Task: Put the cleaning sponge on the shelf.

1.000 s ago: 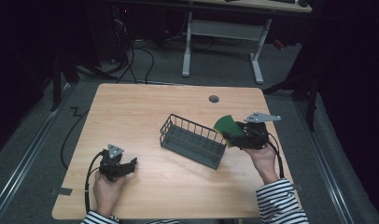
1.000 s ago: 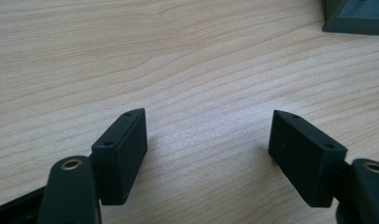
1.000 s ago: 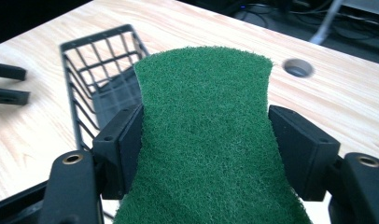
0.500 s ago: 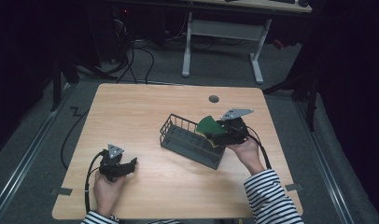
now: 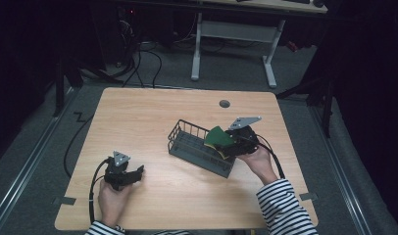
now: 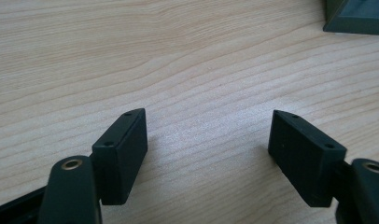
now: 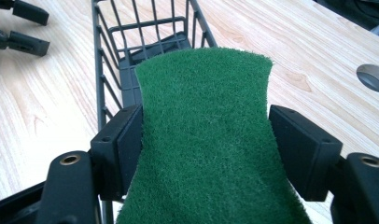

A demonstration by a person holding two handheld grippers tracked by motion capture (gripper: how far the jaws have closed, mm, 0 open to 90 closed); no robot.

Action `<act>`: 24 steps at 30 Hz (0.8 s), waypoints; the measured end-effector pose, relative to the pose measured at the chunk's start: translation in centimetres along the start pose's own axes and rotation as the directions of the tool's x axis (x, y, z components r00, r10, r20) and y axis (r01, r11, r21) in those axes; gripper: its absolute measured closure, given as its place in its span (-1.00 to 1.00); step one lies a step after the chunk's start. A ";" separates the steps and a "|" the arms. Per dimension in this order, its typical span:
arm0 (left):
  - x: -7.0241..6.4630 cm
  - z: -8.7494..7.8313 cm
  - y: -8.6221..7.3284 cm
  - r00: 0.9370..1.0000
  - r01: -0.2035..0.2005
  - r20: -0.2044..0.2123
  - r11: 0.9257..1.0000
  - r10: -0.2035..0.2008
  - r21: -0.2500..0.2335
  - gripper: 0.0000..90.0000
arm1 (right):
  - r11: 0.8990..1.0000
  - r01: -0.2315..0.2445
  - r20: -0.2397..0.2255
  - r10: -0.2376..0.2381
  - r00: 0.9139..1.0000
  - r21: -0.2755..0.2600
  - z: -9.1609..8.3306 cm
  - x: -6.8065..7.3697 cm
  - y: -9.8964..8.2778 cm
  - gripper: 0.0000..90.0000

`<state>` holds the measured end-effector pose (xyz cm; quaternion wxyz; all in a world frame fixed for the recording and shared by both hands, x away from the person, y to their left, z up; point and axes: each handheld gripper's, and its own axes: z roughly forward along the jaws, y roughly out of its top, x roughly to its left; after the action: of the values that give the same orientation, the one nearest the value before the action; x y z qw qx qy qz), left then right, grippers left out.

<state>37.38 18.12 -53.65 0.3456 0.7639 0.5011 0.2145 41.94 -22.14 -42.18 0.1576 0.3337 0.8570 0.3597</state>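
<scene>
A dark wire basket (image 5: 202, 147) stands near the middle of the wooden surface (image 5: 153, 112), turned at an angle. Its inside looks empty in the right gripper view, where only the dark floor is seen behind the wires. The green scouring pad (image 5: 218, 138) is over the right end of the basket, above the rim, with a yellow layer under its green side. The right claw (image 5: 230, 144) holds this pad: both jaws press on its two side edges, and the pad narrows between them. The pad reaches forward from the jaws, over the basket opening. The left claw (image 5: 136, 172) rests low on the surface near the front left edge, well apart from the basket, with its jaws wide apart and nothing between them. The surface has much free room behind and left of the basket, and a round hole (image 5: 224, 104) is near the far edge
</scene>
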 end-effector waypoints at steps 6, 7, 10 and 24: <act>0.0 0.0 0.0 1.000 0.003 0.001 1.000 -0.003 -0.002 -0.36 | 1.000 0.013 -0.022 -0.013 1.000 0.009 0.1 0.4 0.0 -0.36; 0.0 0.0 0.0 1.000 0.003 0.002 1.000 -0.003 -0.002 -0.36 | 1.000 0.016 -0.023 -0.016 1.000 0.008 0.1 0.4 0.0 -0.36; 0.0 0.0 0.0 1.000 0.003 0.001 1.000 -0.003 -0.002 -0.36 | 1.000 0.008 -0.038 -0.007 0.999 0.013 0.2 0.4 0.0 -0.34; 0.1 0.0 0.0 1.000 0.005 0.003 1.000 -0.005 -0.003 -0.36 | 0.998 -0.041 -0.041 0.039 0.998 -0.047 -0.6 0.3 -0.4 -0.21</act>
<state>37.40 18.18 -53.66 0.3481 0.7624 0.5022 0.2129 41.19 -22.43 -42.01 0.1409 0.3397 0.8443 0.3897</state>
